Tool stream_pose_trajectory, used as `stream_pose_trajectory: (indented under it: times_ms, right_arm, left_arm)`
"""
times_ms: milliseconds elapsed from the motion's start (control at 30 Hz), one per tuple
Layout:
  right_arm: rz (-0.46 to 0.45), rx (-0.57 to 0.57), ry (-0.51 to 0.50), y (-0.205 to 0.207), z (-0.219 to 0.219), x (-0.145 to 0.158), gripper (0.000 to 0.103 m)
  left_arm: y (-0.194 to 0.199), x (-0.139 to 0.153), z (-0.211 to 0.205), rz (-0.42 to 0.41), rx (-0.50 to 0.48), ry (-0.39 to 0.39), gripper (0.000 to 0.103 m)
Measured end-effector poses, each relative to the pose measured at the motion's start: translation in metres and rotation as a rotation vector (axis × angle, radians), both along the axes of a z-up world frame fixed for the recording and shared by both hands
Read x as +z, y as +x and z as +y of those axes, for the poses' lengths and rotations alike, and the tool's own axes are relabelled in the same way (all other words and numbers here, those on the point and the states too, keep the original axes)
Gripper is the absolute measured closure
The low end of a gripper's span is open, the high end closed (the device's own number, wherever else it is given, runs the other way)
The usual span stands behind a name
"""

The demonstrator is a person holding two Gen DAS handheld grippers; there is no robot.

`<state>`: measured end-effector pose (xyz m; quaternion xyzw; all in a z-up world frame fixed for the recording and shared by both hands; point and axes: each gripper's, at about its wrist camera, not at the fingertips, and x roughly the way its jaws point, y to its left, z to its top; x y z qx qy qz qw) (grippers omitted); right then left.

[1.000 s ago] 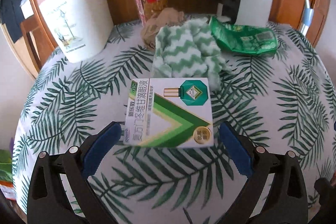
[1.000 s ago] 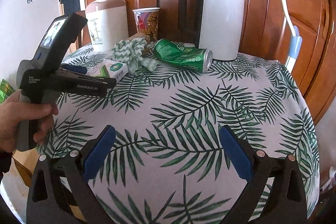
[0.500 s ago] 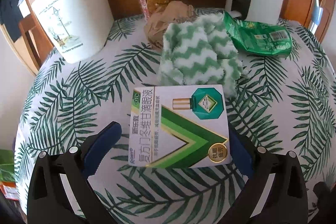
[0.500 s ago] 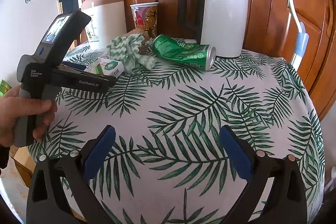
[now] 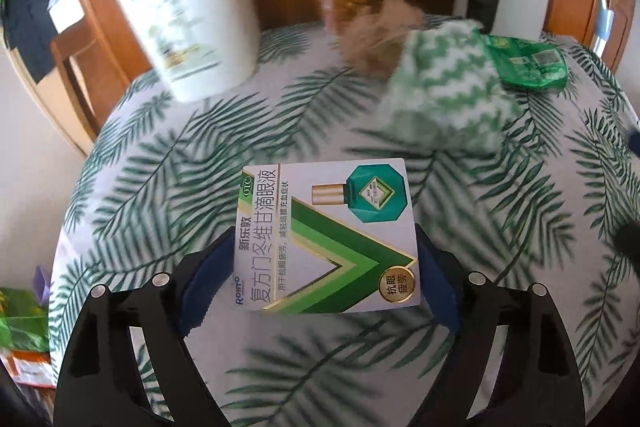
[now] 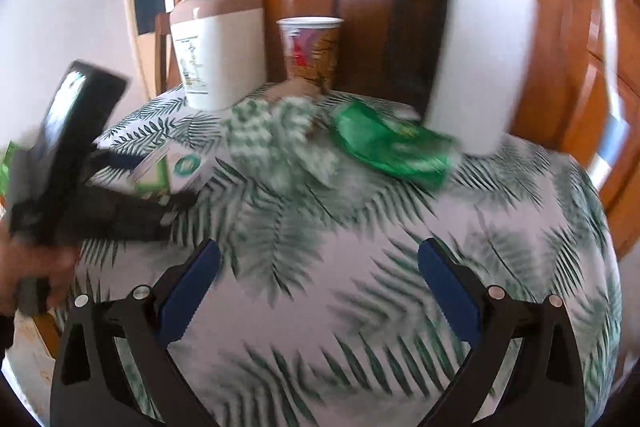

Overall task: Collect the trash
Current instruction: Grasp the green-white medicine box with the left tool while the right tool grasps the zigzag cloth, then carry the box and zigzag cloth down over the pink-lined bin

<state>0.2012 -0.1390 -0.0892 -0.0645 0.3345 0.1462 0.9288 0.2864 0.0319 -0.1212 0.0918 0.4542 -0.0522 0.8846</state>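
A flat white-and-green cardboard eye-drop box (image 5: 326, 239) sits between the blue pads of the left hand-held gripper (image 5: 324, 275), whose jaws have just been closing and now touch both its sides. It lies low on the leaf-print worktop (image 5: 168, 195). At two o'clock from it lie a green-and-white zigzag cloth (image 5: 440, 95) and a crushed green can (image 5: 528, 67). The right hand-held gripper (image 6: 320, 283) hovers with jaws apart, nothing between them.

Green-white eye-drop box (image 5: 326, 239), crushed green can (image 5: 528, 65), on tablecloth (image 5: 160, 187)
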Motion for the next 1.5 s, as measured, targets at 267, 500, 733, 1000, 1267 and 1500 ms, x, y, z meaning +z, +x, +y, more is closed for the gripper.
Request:
stream_pose_trajectory:
  times_ms: [267, 500, 733, 1000, 1267, 1500]
  right_arm:
    - [0.113, 0.005, -0.056, 0.078, 0.054, -0.025, 0.005]
    - [0.167, 0.029, -0.077, 0.097, 0.067, -0.034, 0.041]
    - [0.108, 0.041, -0.114, 0.059, 0.050, -0.029, 0.085]
    - [0.077, 0.094, -0.123, 0.007, 0.025, -0.029, 0.085]
    - [0.052, 0.105, -0.040, -0.030, 0.005, -0.018, 0.085]
    - [0.033, 0.090, -0.024, -0.066, -0.011, -0.011, 0.085]
  left_arm:
    - [-0.004, 0.001, 0.015, 0.002, 0.004, -0.027, 0.019]
    - [-0.004, 0.000, 0.014, 0.012, 0.001, -0.047, 0.018]
    - [-0.003, 0.000, 0.014, 0.004, -0.002, -0.041, 0.020]
    - [-0.005, 0.001, 0.011, 0.006, -0.030, -0.056, 0.021]
    - [-0.035, 0.006, -0.005, -0.040, -0.066, -0.066, 0.021]
    - [-0.072, 0.008, -0.020, -0.061, -0.108, -0.055, 0.021]
